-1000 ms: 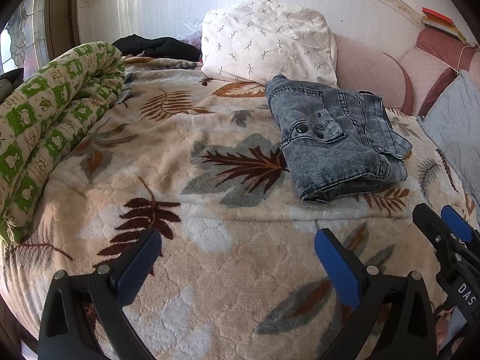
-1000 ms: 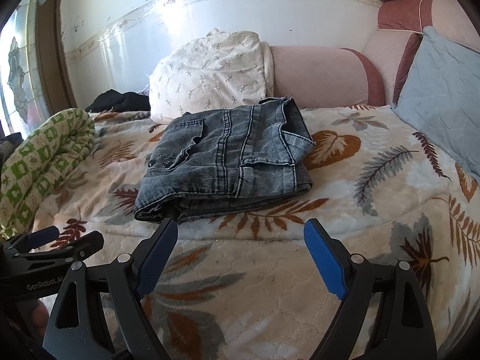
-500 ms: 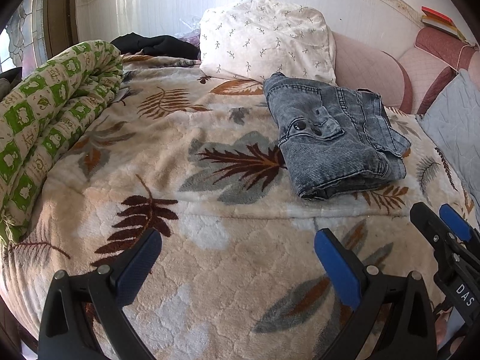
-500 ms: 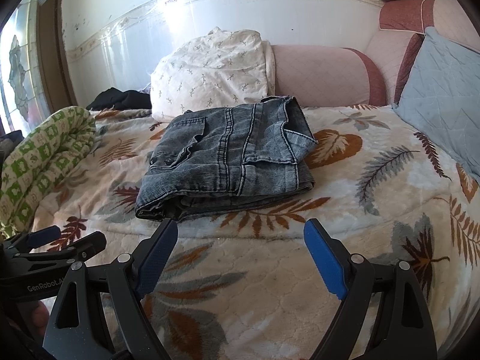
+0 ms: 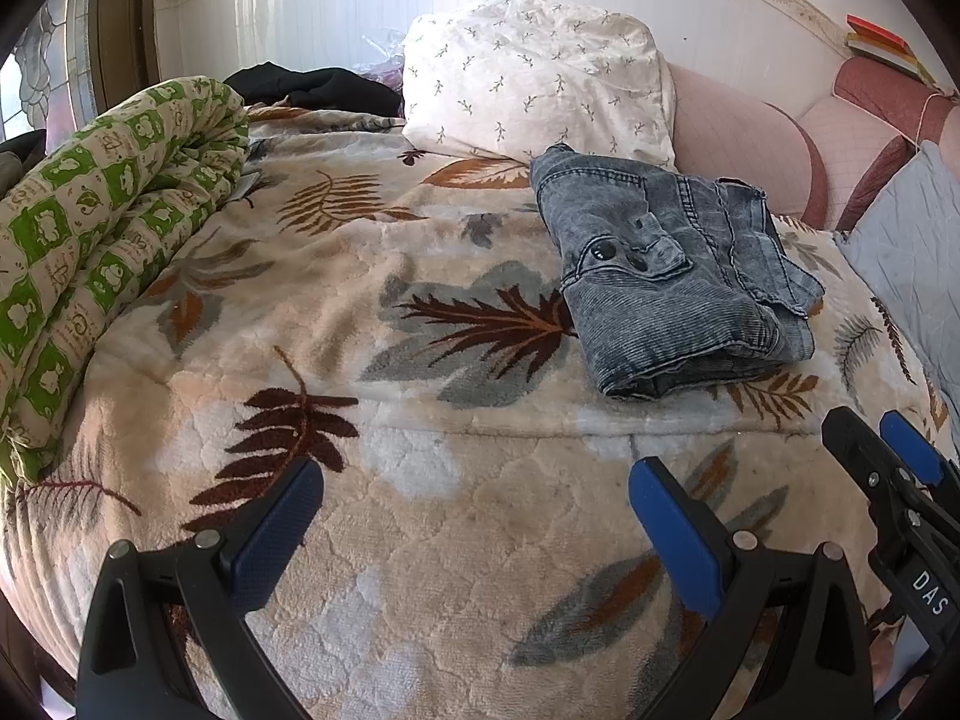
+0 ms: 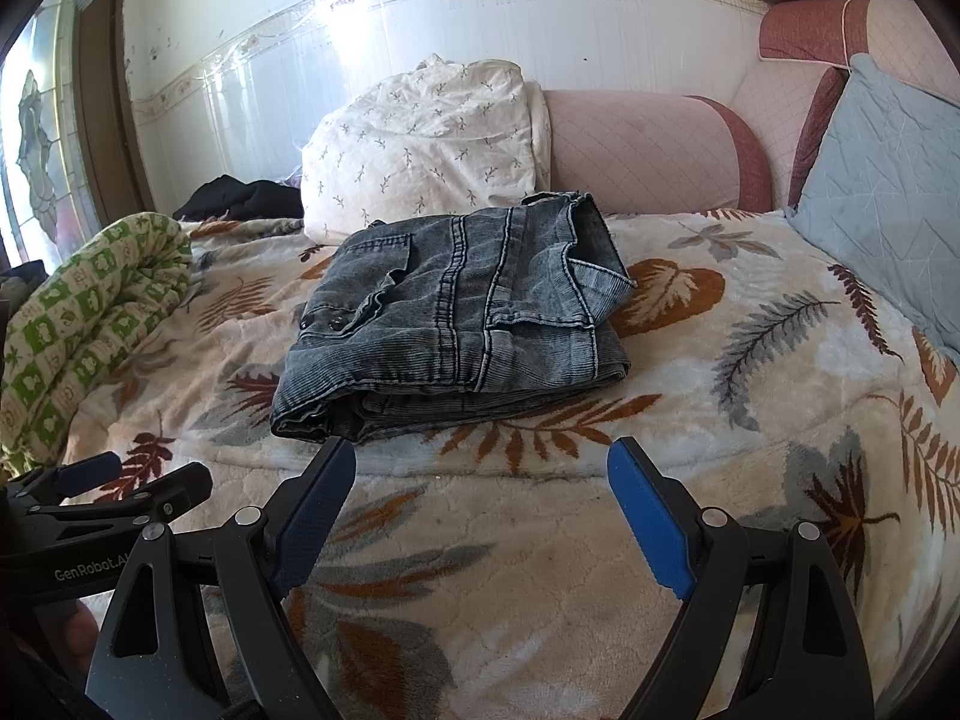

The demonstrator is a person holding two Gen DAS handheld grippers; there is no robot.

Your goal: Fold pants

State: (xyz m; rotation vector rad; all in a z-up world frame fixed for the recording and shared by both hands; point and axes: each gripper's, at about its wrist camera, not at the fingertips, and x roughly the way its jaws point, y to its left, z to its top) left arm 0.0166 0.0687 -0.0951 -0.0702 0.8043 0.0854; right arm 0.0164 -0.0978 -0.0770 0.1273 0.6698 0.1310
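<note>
We see the pants (image 6: pixel 450 324) lying folded into a thick grey denim bundle on the bed (image 6: pixel 750 396), on its leaf-print blanket. In the right wrist view they sit at about 12 o'clock from the right gripper (image 6: pixel 480 480), just ahead of its fingers (image 6: pixel 318 510), with bare blanket showing between the two blue pads. Those fingers stand wide apart and hold nothing.

In the left wrist view the pants (image 5: pixel 672 282) lie toward 1 o'clock from the left gripper (image 5: pixel 474 498), well apart from it. Its fingers (image 5: pixel 276 534) are likewise spread wide over the blanket, empty. At 3 o'clock in that view we catch the tips of the right gripper (image 5: pixel 888 450).

Behind the pants, at 12 o'clock, a white pillow (image 6: pixel 420 150) leans on the pink headboard (image 6: pixel 648 150). A green quilt (image 5: pixel 102 228) is rolled along the bed's edge at 9 o'clock, and a grey cushion (image 6: pixel 882 186) stands at 2 o'clock. The dark heap (image 6: pixel 240 198) beyond the quilt is perhaps clothing; we cannot tell for sure.
</note>
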